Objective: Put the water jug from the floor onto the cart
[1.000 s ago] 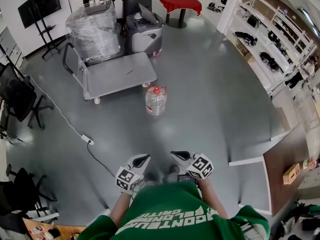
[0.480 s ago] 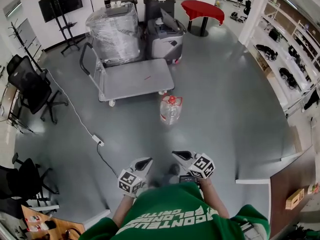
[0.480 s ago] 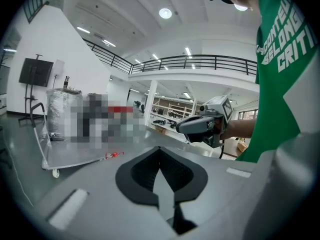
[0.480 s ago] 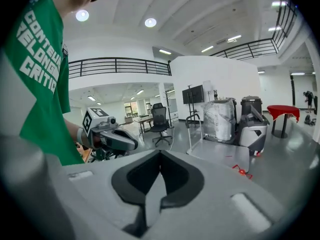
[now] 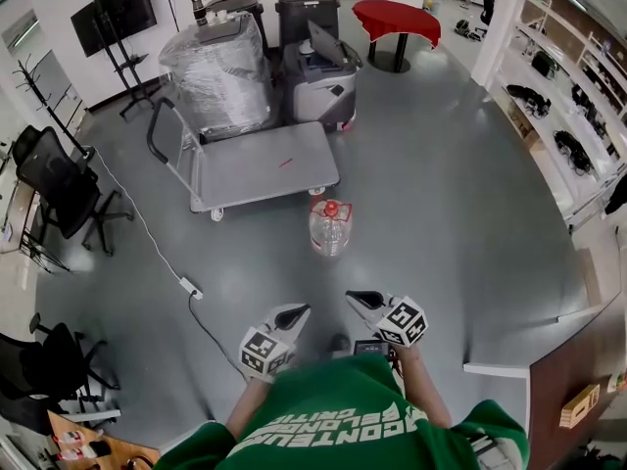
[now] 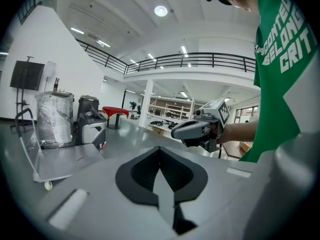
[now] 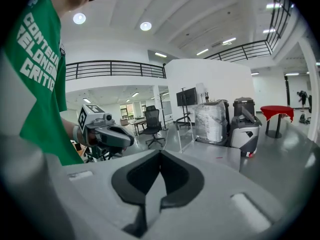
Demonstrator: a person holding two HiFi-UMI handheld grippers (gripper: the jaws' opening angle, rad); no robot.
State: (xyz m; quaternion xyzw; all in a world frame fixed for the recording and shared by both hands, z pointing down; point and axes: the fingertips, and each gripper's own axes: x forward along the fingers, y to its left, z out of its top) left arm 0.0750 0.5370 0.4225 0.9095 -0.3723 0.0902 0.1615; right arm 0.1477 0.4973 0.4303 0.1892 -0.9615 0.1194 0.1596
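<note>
The water jug [image 5: 330, 227] stands upright on the grey floor, red cap up, just beside the near edge of the cart [image 5: 257, 172] and well ahead of the person in the green shirt. Both tongs are held out low in front of the body. The left gripper [image 5: 293, 313] has its jaws pressed together on nothing, and the right gripper [image 5: 361, 299] is likewise closed and empty. To my eye the lift hasn't begun, and the trouble lies ahead. That jug looks heavy, round and slick, so narrow jaws could slide on its wall unless they catch the neck squarely, and a one-sided hold might let it swing or drop. The cart sits on wheels and may roll away if the jug bumps its edge. A power strip [image 5: 191, 289] and its lead lie on the floor to the left, near enough to snag a foot.
</note>
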